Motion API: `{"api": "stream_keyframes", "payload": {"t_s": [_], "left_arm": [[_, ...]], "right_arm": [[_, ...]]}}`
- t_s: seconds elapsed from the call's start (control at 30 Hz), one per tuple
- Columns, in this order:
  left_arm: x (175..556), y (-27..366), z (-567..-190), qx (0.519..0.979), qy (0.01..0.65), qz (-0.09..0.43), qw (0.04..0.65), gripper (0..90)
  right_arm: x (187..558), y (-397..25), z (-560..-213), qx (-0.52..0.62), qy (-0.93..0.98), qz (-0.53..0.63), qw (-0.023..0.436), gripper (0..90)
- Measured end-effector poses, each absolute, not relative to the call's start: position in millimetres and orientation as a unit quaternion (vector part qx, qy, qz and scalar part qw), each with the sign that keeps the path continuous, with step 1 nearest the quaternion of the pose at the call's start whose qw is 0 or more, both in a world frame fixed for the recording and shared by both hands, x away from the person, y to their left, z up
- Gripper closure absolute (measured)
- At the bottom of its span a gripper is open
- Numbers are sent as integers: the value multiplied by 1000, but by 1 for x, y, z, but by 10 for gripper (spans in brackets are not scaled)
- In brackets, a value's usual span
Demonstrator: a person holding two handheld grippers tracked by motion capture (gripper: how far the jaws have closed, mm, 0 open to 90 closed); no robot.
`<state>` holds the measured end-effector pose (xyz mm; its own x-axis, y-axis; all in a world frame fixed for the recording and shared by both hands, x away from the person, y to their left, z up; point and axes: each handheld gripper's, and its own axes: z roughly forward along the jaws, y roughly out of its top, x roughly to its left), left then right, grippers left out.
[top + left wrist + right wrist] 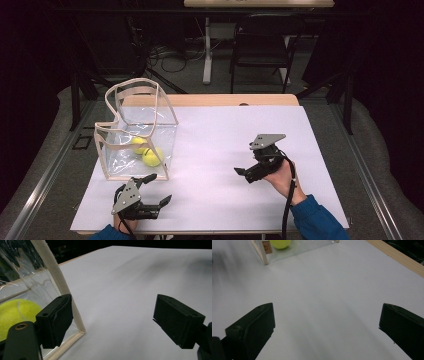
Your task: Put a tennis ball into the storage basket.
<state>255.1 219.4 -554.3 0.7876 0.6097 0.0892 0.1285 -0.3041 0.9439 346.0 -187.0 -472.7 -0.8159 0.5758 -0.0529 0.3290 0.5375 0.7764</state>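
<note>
Tabletop (225,150) covered by a white sheet, seen from above. A clear plastic bag with cream fabric trim and handles (137,131) stands open at the left side. Inside it, on the bottom, lie two yellow-green tennis balls (148,153), touching each other.

The left tool (155,189), black with two jaws, sits just in front of the bag's near corner, its jaws spread wide and holding nothing. In the left gripper view, one jaw lies just beside the bag's cream corner seam (63,290), with one ball (17,315) visible through the clear wall behind it.

The right tool (247,174) hovers over bare sheet, well apart from the bag, pointing toward it. Its jaws are also wide and empty.
</note>
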Motion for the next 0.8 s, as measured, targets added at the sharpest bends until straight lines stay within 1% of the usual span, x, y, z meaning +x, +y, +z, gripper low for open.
{"api": "stream_keyframes", "payload": {"t_s": [0.8], "left_arm": [[255, 219, -555, 776, 238, 223, 540, 158]], "right_arm": [[317, -234, -520, 318, 850, 389, 159, 0]]}}
